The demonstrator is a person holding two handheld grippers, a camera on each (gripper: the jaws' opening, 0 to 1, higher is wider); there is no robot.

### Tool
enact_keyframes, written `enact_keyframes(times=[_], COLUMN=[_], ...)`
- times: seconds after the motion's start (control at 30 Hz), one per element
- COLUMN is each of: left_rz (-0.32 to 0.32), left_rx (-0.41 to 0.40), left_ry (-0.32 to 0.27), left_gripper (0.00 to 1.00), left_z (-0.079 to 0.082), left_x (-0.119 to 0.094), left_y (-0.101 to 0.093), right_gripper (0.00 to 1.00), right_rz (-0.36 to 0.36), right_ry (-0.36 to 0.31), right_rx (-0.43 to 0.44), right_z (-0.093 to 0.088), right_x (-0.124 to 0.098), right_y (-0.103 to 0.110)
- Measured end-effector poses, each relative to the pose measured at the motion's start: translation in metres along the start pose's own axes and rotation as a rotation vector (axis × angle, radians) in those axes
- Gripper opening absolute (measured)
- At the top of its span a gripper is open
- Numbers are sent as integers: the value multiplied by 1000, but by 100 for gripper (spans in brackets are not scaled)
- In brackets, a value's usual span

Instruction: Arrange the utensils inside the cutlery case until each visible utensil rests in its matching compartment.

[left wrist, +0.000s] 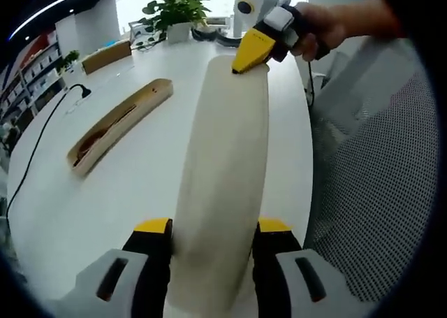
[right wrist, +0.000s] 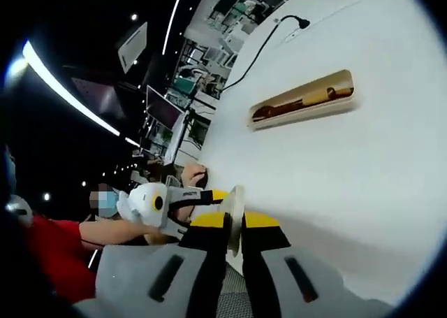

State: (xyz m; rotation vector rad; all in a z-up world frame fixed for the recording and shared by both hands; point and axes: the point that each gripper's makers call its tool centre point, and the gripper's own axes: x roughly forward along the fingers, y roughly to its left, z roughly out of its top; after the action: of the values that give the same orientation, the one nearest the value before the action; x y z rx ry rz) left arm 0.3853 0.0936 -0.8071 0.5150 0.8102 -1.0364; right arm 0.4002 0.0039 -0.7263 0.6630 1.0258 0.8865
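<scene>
A long cream lid of the cutlery case (left wrist: pixel 223 171) is held off the table by both ends. My left gripper (left wrist: pixel 213 234) is shut on its near end. My right gripper (left wrist: pixel 253 52), held in a person's hand, is shut on its far end. In the right gripper view the lid (right wrist: pixel 235 196) shows edge-on between my right gripper's (right wrist: pixel 235 223) yellow-tipped jaws, with my left gripper (right wrist: pixel 157 203) beyond it. The open case tray (left wrist: pixel 119 126) (right wrist: pixel 304 98) lies on the white table with brown wooden utensils (left wrist: pixel 98 138) (right wrist: pixel 307 96) inside; I cannot tell their compartments.
A black cable (left wrist: pixel 42 129) (right wrist: pixel 269 42) runs over the white table (left wrist: pixel 140 192) (right wrist: pixel 349 178) past the tray. A potted plant (left wrist: pixel 178 10) and a wooden box (left wrist: pixel 105 56) stand at the far edge. A grey mesh chair (left wrist: pixel 377 192) is beside the table.
</scene>
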Motion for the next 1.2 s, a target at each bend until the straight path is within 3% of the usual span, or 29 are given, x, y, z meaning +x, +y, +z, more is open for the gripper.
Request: enact_keyframes(times=[0.37,0.47,0.73,1.2], left_rz=[-6,19,35,15], left_rx=[34,84,123,120], left_ry=[19,6,10,41], left_gripper=[47,47,46,46], left_z=[-4,-4,-9,-19], left_x=[0,-1,-3,-8], left_y=[1,8,6,3], right_gripper=[5,5,7,8], right_rz=[-32,-41,-69,-80], right_ry=[19,24,55,86], right_rx=[-25,-32,-70,-56], right_z=[-5,-7,-15,-22], right_x=[1,3,7,13], right_y=[-3,-3,-7,-16])
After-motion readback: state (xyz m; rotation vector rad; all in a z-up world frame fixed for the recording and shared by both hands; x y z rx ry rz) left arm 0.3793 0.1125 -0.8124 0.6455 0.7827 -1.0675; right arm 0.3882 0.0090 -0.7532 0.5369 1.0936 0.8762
